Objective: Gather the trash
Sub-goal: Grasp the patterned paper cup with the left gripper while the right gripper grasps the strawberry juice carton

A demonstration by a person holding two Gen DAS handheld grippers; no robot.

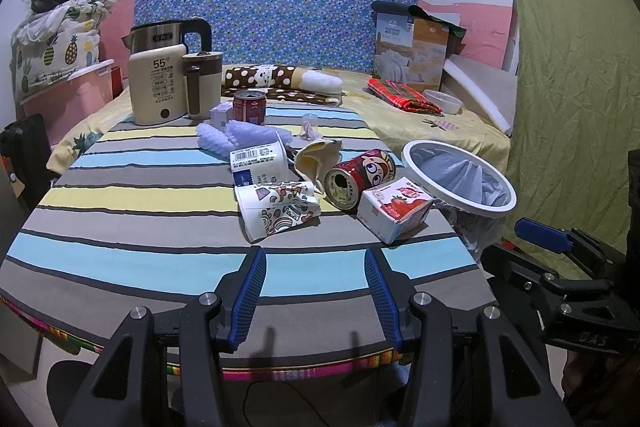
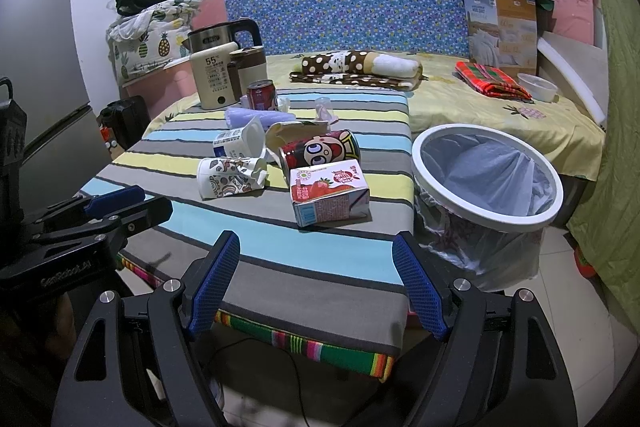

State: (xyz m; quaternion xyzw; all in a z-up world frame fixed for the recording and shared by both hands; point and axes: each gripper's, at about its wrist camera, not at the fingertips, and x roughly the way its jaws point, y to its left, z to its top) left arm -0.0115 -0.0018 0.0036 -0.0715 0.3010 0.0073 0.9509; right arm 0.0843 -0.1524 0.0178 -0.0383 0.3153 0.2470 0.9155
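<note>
Both tools hang just off the near edge of the striped tabletop (image 1: pixel 140 227), angled downward toward it and side by side. From its own camera the left tool (image 1: pixel 316 301) has its blue-padded jaws spread wide with only striped cloth between them; it grips nothing. The right tool (image 2: pixel 316 289) likewise stands wide open and empty over the tabletop's near corner. Each shows at the edge of the other's view, held level with it.

Just beyond the jaws lies the trash. Nearest is a strawberry milk carton (image 2: pixel 330 195) on its side, and left of it a crumpled patterned paper cup (image 2: pixel 230 179). Behind the carton and touching it, a red cartoon can (image 2: pixel 320 151) lies tipped over, its opened top facing the left camera. A white barcode-labelled cup (image 1: pixel 260 161) lies behind the paper cup, with a crumpled cream wrapper (image 1: pixel 318 157) beside it. Farther back come a roll of bubble wrap (image 1: pixel 236 135) and an upright red can (image 1: pixel 249 107).

Off the tabletop's right edge stands a white-rimmed bin (image 2: pixel 486 179) lined with a plastic bag, on the floor.

At the far left of the tabletop stand a cream kettle base (image 1: pixel 158 91) and a mug, with a bed (image 2: pixel 500 111) behind.
</note>
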